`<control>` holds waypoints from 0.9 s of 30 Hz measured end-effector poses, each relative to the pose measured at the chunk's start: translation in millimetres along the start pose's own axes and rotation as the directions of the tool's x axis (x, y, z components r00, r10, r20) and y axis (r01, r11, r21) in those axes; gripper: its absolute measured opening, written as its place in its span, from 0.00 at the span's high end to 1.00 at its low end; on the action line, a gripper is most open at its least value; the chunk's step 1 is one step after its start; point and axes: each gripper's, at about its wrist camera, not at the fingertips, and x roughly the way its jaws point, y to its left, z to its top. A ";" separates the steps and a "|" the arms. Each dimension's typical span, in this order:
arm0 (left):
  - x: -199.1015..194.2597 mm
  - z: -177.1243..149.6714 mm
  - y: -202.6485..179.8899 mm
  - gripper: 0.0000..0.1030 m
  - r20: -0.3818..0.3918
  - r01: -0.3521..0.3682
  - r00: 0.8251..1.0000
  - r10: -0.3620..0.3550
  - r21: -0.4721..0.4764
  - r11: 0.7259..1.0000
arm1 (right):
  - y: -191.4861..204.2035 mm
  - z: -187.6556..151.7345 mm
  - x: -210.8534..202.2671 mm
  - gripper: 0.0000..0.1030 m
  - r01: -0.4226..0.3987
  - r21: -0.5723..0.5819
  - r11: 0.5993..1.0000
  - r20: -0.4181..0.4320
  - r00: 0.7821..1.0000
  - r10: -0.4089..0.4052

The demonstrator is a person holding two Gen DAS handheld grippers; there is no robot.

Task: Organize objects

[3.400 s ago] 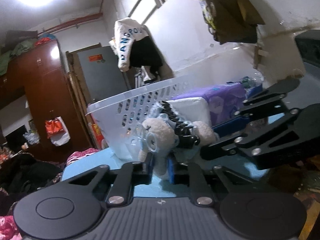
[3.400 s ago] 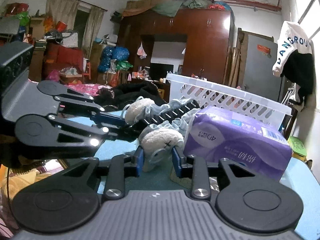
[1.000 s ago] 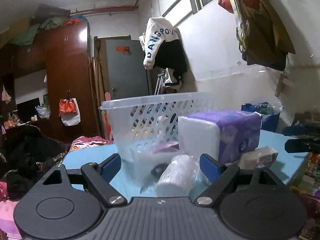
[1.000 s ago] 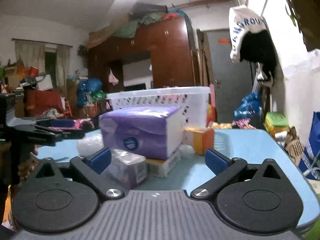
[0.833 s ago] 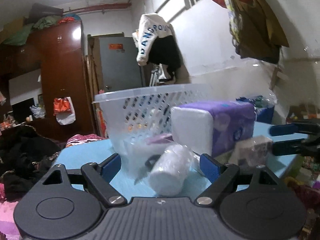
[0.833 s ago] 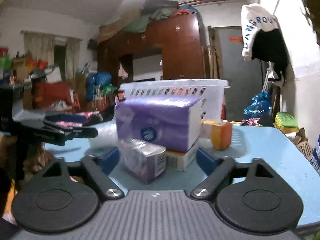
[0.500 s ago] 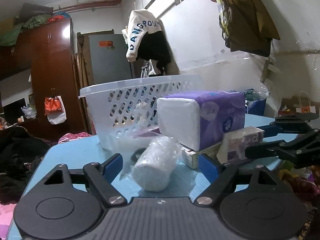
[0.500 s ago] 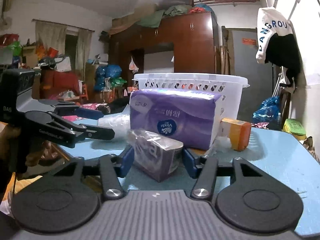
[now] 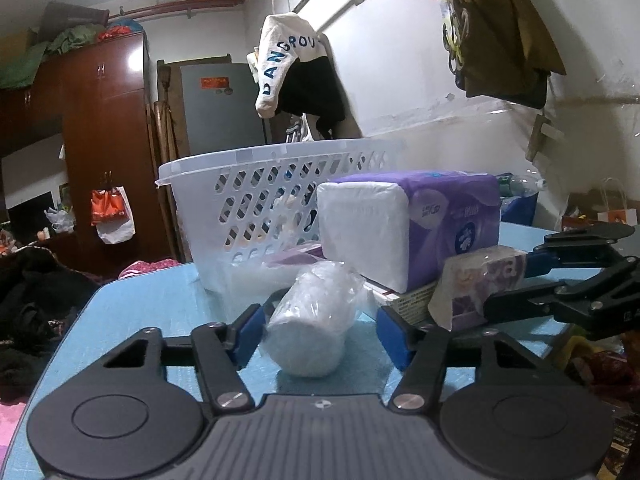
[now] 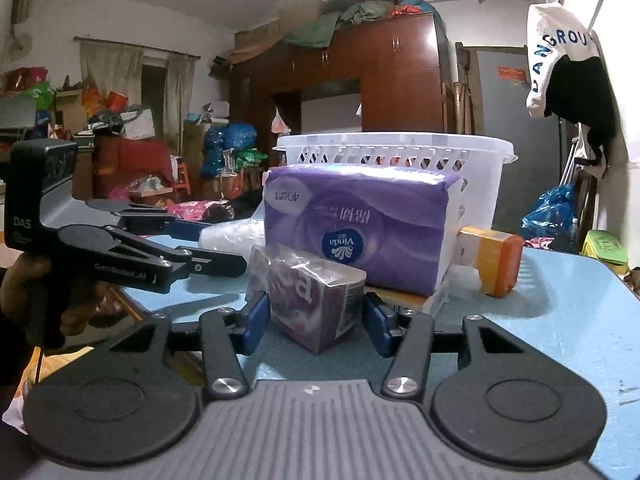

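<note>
On the blue table (image 9: 152, 300) a white roll wrapped in clear plastic (image 9: 310, 318) lies between the fingers of my left gripper (image 9: 318, 334), which is open around it with a gap on the right side. My right gripper (image 10: 316, 322) is shut on a small purple tissue packet (image 10: 310, 298), which also shows in the left wrist view (image 9: 478, 284). Behind them a large purple Vinda tissue pack (image 10: 356, 228) rests on a flat box. A white perforated basket (image 9: 260, 200) stands behind it.
An orange box (image 10: 494, 258) lies right of the big tissue pack. The table's edge (image 10: 132, 300) runs close to the left gripper's side. A wardrobe (image 10: 394, 80), piled clothes and bags fill the room beyond.
Both grippers moved in toward the objects. The right gripper closed onto the small purple packet. The left gripper's fingers narrowed around the white roll.
</note>
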 end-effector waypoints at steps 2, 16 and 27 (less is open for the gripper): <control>0.2 0.4 1.8 0.51 -0.001 -0.002 1.000 0.002 -0.007 1.000 | -0.4 -0.6 -1.6 0.49 -0.002 0.002 1.000 0.001 1.000 0.002; -14.6 2.3 2.9 0.55 0.061 0.016 0.998 -0.014 -0.031 0.999 | -5.4 12.0 -34.7 0.53 0.007 0.010 1.000 0.087 0.996 -0.008; -29.2 13.9 9.1 0.55 0.122 -0.004 0.992 0.010 -0.047 0.999 | -28.6 30.7 -54.5 0.53 0.083 0.053 0.995 0.161 0.983 -0.091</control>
